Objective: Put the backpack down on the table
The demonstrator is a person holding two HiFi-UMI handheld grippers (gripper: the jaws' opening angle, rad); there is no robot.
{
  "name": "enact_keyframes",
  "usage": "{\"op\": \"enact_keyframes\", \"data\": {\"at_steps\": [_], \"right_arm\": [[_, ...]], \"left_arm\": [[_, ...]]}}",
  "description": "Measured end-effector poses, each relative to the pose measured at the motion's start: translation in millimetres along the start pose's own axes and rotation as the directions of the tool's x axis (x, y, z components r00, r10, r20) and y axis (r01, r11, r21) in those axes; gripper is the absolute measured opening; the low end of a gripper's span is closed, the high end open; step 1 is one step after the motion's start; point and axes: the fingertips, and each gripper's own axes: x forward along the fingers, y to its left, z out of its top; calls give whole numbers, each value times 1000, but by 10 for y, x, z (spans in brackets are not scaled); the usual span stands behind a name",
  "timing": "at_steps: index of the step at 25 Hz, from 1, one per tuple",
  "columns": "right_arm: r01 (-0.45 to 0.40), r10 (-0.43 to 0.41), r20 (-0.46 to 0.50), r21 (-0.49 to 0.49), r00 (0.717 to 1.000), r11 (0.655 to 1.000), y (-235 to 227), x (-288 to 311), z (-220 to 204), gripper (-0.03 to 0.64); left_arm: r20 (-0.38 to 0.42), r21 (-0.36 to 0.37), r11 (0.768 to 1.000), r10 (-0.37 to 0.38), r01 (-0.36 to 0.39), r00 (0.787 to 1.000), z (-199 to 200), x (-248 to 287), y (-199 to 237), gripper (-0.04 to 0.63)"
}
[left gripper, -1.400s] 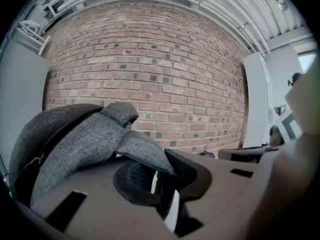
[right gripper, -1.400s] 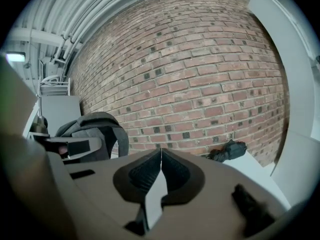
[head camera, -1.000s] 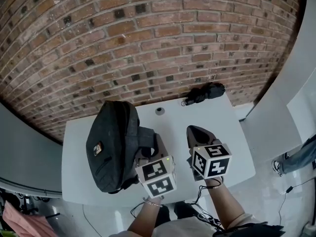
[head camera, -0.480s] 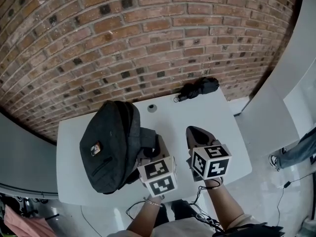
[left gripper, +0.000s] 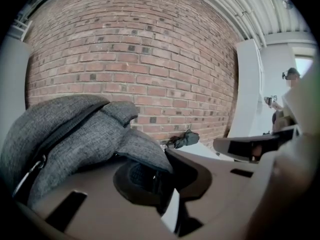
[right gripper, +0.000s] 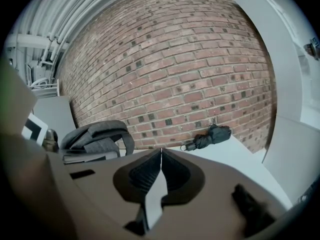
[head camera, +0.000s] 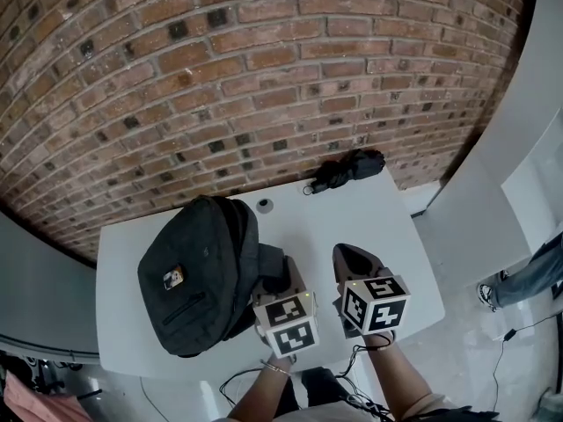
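Observation:
A dark grey backpack [head camera: 198, 271] lies on its side on the left half of the white table [head camera: 378, 227]. My left gripper [head camera: 280, 278] is at its right flank, shut on a grey shoulder strap [left gripper: 142, 151] that runs between the jaws in the left gripper view. The bag's body [left gripper: 60, 129] fills that view's left side. My right gripper [head camera: 352, 258] hovers over the table to the right of the bag, its jaws pressed together with nothing between them [right gripper: 161, 151]. The backpack [right gripper: 97, 134] shows at its left.
A folded black umbrella [head camera: 347, 170] lies at the table's far edge by the brick wall [head camera: 264, 77]. A small round grey fitting [head camera: 264, 206] sits near it. A white curved partition [head camera: 493, 200] stands right of the table. Cables hang below the front edge.
The backpack and my left gripper have come down towards the tabletop, and the bag now rests flatter. My right gripper has sunk a little too, still shut.

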Motion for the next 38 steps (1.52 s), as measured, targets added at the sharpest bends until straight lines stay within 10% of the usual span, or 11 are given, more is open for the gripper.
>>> {"op": "enact_keyframes", "data": {"at_steps": [38], "right_arm": [[102, -96, -96, 65, 991, 993, -944, 201, -833, 31]], "left_arm": [[-172, -2, 999, -38, 38, 984, -921, 767, -449, 55]]}}
